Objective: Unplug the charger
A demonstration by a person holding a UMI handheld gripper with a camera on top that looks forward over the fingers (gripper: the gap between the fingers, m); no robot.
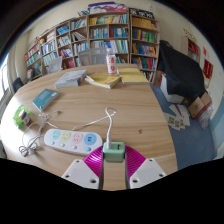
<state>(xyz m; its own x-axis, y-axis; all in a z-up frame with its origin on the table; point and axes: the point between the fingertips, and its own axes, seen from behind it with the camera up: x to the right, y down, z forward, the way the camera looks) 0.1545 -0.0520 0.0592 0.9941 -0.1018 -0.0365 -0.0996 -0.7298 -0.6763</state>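
My gripper (114, 158) is shut on a small mint-green charger (114, 151); both magenta pads (95, 160) press on its sides. A thin white cable (109, 125) rises from the charger's top and curls over the table. The white power strip (65, 140), with round coloured sockets, lies on the wooden table (130, 110) just left of the fingers. The charger is apart from the strip and not seated in it. The strip's own white cord and plug (28, 148) trail to the left.
A green tape roll (22, 115) and a blue book (45, 97) lie at the left. Stacked books (103, 80) and a white bottle (110, 60) stand at the far side. Bookshelves (100, 35) line the back wall. A dark chair (180, 70) stands to the right.
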